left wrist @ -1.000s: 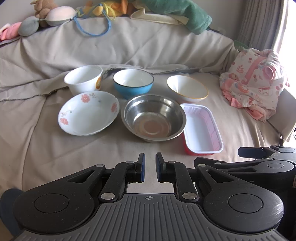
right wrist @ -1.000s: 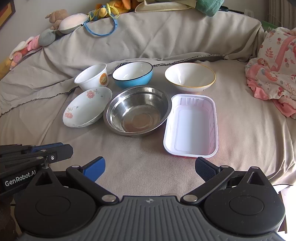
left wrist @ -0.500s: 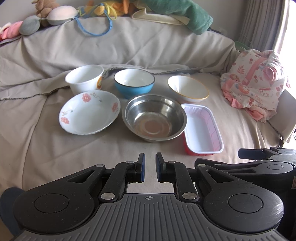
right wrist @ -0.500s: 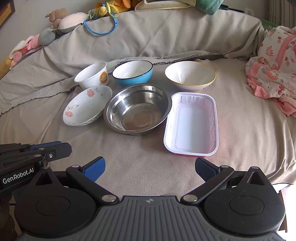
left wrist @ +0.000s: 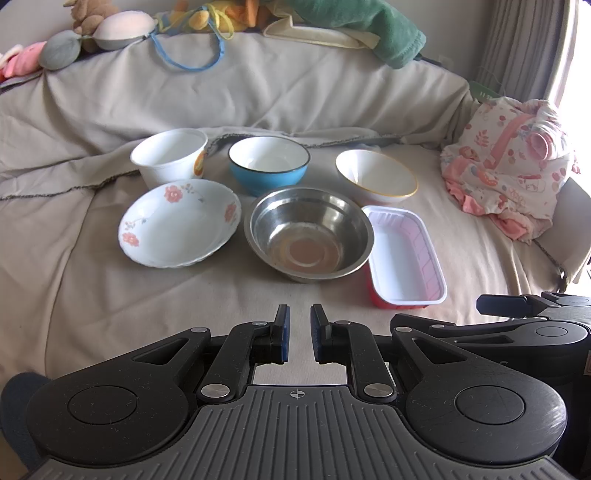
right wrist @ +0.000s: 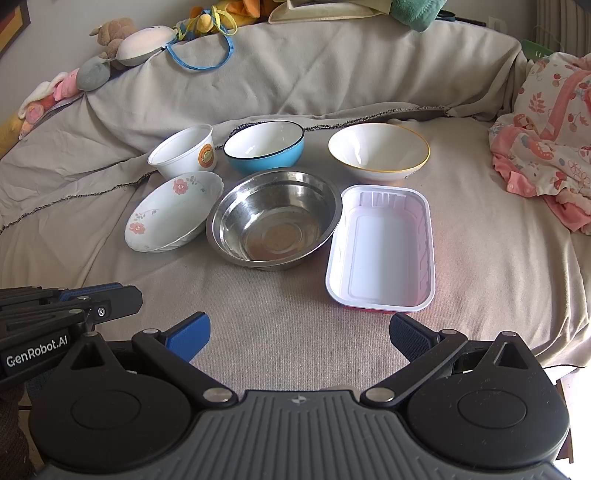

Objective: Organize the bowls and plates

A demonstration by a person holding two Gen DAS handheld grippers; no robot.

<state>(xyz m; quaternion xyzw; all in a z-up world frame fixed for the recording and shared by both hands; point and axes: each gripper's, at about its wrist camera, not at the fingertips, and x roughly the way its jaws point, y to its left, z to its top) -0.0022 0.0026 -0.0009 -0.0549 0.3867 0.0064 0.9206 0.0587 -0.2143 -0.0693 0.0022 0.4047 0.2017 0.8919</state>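
Six dishes lie on a beige cloth-covered sofa seat. In the back row stand a white plastic cup-bowl (left wrist: 171,157), a blue enamel bowl (left wrist: 268,164) and a white bowl with a yellow rim (left wrist: 376,177). In front lie a floral plate (left wrist: 180,222), a steel bowl (left wrist: 309,232) and a white-and-red plastic tray (left wrist: 404,256). My left gripper (left wrist: 297,325) hovers short of the steel bowl, shut with nothing between its pads. My right gripper (right wrist: 299,330) hangs in front of the tray (right wrist: 382,247), open and holding nothing.
Stuffed toys (right wrist: 129,40) and a blue cord (right wrist: 201,55) rest on the sofa back, with a green towel (left wrist: 369,26) beside them. A pink floral garment (right wrist: 546,147) is heaped at the right. The left gripper's body shows at the right wrist view's lower left (right wrist: 70,306).
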